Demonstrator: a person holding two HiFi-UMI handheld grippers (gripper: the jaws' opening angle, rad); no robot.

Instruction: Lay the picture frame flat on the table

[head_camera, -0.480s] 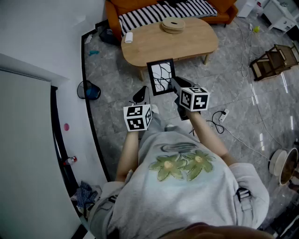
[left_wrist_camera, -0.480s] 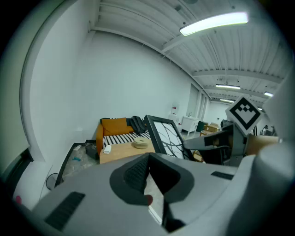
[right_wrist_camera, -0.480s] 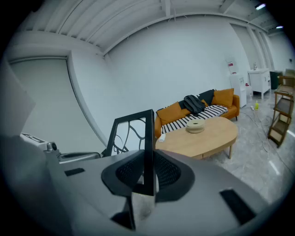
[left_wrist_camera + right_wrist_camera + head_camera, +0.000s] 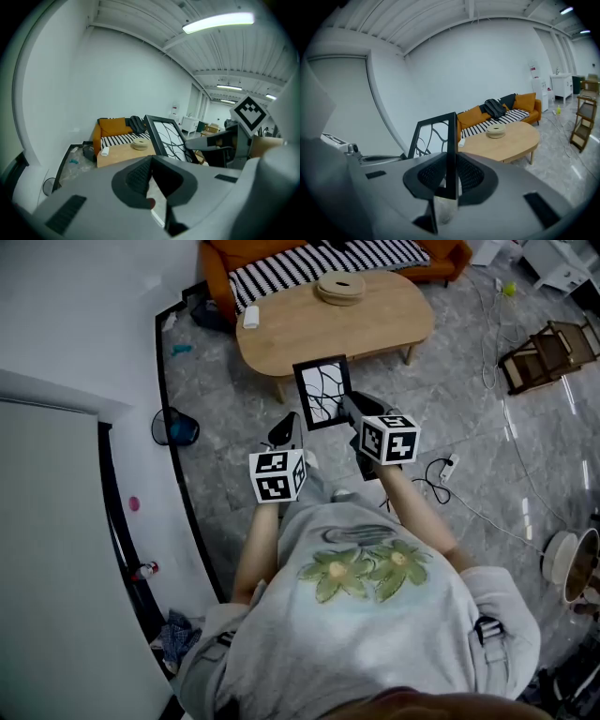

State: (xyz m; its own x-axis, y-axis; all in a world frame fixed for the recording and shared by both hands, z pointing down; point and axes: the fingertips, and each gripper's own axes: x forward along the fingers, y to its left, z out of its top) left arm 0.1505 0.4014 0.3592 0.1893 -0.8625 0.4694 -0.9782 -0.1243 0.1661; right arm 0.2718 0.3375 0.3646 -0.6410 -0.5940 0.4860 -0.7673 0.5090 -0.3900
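Head view: the picture frame (image 4: pixel 322 393) is upright in the air over the floor (image 4: pixel 234 418), short of the wooden worktop (image 4: pixel 375 329). Left gripper view: the left tongs (image 4: pixel 152 176) seem clenched on its lower corner. Right gripper view: the right tongs (image 4: pixel 451 176) grasp its edge. Laying it flat is not yet done.

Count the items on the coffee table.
2 on the table: a round stack near the far edge, a white roll at its left end. The picture frame is in the right gripper, not on it.
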